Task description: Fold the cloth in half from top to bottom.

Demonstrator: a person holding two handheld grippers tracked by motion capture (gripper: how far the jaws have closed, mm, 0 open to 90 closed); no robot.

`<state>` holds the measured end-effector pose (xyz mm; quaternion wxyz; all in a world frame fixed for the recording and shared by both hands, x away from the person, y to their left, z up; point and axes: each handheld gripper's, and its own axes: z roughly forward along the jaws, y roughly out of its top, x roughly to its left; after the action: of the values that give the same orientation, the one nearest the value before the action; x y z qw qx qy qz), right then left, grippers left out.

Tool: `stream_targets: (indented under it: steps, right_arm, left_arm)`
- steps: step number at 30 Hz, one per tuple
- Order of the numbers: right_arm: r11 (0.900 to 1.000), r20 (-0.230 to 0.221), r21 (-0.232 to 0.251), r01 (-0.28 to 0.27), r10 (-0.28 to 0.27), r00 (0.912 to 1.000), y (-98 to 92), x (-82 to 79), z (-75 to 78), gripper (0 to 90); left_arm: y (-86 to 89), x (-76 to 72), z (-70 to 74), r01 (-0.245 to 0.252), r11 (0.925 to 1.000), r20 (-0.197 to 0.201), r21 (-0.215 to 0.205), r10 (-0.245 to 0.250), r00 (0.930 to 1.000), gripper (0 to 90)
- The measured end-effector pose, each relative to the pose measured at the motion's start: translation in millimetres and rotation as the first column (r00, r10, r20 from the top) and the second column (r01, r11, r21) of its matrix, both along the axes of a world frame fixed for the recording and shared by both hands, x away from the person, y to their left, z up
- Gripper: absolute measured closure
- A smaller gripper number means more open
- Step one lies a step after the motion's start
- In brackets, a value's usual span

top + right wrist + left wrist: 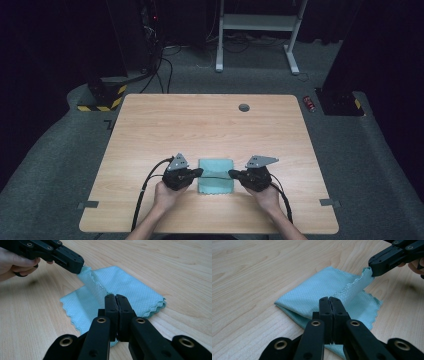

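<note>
Already the teal cloth (216,176) lies folded near the table's (150,125) front edge — the left gripper (329,300) and right gripper (115,297) each pinch its top layer, lifted taut; laying that layer over is probably left.

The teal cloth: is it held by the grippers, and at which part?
Yes. The left gripper and right gripper each pinch the scalloped edge of the cloth's top layer, at opposite sides.

bare table (200,125) all round cloth (216,172)
</note>
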<state>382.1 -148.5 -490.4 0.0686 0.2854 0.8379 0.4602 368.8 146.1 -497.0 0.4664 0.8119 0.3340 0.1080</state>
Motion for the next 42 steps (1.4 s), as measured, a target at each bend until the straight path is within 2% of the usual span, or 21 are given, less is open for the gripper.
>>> stream_targets:
  steps: [17, 29, 42]
  right_arm:
    - [1.000, -0.018, -0.021, -0.019, 0.018, 0.9997, 0.3, -7.4, -6.6, 88.7]
    - [0.999, -0.045, -0.030, -0.027, 0.026, 0.9986, 0.3, -10.3, -16.2, 88.4]
    - [0.998, -0.063, -0.047, -0.031, 0.028, 0.9976, 1.0, -11.3, -20.6, 88.2]
  left_arm:
    - [-1.2, -6.1, -8.6, 0.022, 0.9995, -0.015, 0.021, -0.021, 0.9997, 88.7]
    - [-2.5, -11.3, -16.1, 0.035, 0.9979, -0.023, 0.055, -0.033, 0.9992, 88.4]
    - [-3.8, -16.7, -20.3, 0.044, 0.9973, -0.032, 0.058, -0.042, 0.9986, 88.4]
